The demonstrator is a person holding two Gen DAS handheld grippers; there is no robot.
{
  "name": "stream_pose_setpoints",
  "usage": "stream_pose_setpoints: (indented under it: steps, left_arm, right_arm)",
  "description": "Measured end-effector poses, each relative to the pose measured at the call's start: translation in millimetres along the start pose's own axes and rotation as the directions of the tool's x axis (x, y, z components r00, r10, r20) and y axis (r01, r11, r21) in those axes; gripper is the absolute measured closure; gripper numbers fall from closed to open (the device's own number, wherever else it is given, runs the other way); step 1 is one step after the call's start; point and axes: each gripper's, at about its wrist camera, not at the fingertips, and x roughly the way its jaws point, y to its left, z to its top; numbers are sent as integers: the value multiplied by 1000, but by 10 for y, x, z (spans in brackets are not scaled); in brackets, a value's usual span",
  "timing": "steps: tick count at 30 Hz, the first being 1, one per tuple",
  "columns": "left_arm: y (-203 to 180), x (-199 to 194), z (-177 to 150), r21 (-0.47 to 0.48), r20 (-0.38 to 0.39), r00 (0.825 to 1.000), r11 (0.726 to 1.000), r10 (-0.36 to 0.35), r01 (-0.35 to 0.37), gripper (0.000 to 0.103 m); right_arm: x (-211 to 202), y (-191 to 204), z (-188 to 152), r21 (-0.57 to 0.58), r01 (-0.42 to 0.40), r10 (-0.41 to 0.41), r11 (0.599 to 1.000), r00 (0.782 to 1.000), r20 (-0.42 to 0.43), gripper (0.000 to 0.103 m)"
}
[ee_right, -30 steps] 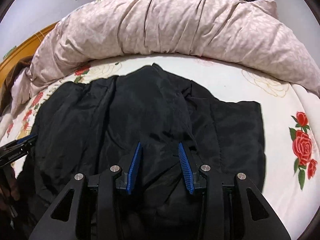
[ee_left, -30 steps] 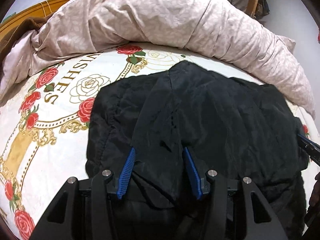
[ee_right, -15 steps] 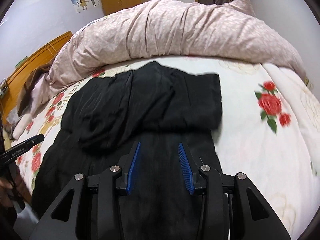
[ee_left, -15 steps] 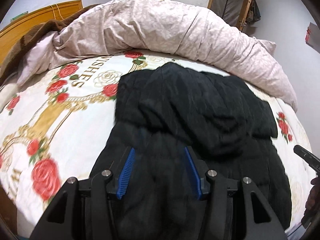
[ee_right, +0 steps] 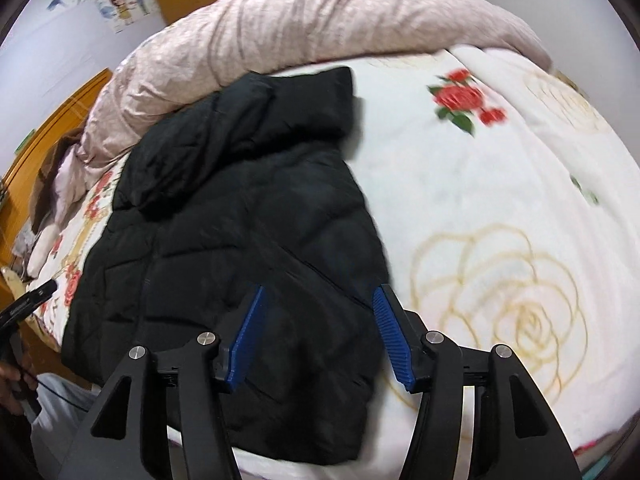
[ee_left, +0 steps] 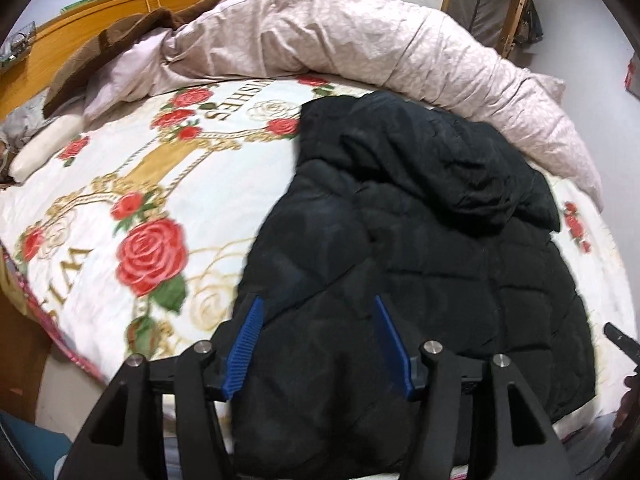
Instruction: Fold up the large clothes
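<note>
One black quilted puffer jacket [ee_left: 420, 240], large, matte, stitched in broad padded panels; spread flat on bed [ee_left: 100, 184], lower hem reaching near edge and hanging slightly over it. Upper portion folded down onto body, forming thick doubled band with creased, shinier fabric across far end [ee_right: 248, 128]. Far end lying just beside, possibly touching, pink quilt [ee_left: 320, 40] heaped along far edge of bed. Right side of jacket well apart from right edge of bed; left side bordered by wide stretch of bare bedspread.

Bedspread [ee_right: 500, 220]: white, printed with red roses, gold outline roses and gold lettering.

Left gripper [ee_left: 320, 340]: black frame, blue ribbed pads [ee_left: 246, 344], jaws opening, poised above near hem of jacket; fabric seen between pads but not pinched, nothing held.

Right gripper [ee_right: 320, 332]: same build, blue pads [ee_right: 390, 332], jaws opening, over jacket's near right corner; right pad above bedspread beyond jacket edge, nothing gripped.

Brown blanket [ee_left: 120, 44] bunched at far left corner against wooden headboard [ee_left: 100, 4]. White pillow [ee_left: 44, 144] partly visible at left edge. No containers discernible. Cartoon sticker [ee_right: 128, 0] on wall in right wrist view.
</note>
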Motion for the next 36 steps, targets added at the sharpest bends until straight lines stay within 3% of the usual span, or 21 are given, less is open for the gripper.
stream_pose_setpoints:
  steps: [5, 9, 15, 19, 20, 22, 29, 36]
  left_arm:
    - [220, 148, -230, -38, -45, 998, 998, 48, -50, 34]
    - [379, 387, -451, -95, -131, 990, 994, 45, -57, 33]
    - [320, 483, -610, -82, -148, 989, 996, 6, -19, 32]
    - [186, 464, -606, -25, -154, 988, 999, 21, -25, 60]
    - [152, 441, -592, -6, -152, 988, 999, 31, -33, 72]
    - [139, 362, -530, 4, -146, 989, 999, 34, -34, 81]
    - [88, -171, -409, 13, -43, 999, 1000, -16, 17, 86]
    - [191, -772, -518, 3, 36, 996, 997, -82, 82, 87]
  right_arm:
    - [250, -226, -183, 88, -24, 31, 996, 996, -83, 38]
    - [372, -228, -340, 127, -87, 106, 988, 983, -153, 38]
    - [431, -41, -470, 99, -109, 128, 989, 968, -214, 41]
    - [382, -22, -446, 102, -67, 86, 992, 977, -193, 74]
    - [352, -21, -434, 107, -64, 84, 992, 978, -189, 77]
    - [255, 4, -399, 101, -67, 83, 993, 983, -166, 85]
    - [-272, 145, -310, 74, -124, 130, 989, 988, -84, 89]
    - [-847, 46, -528, 106, -165, 166, 981, 986, 1, 89]
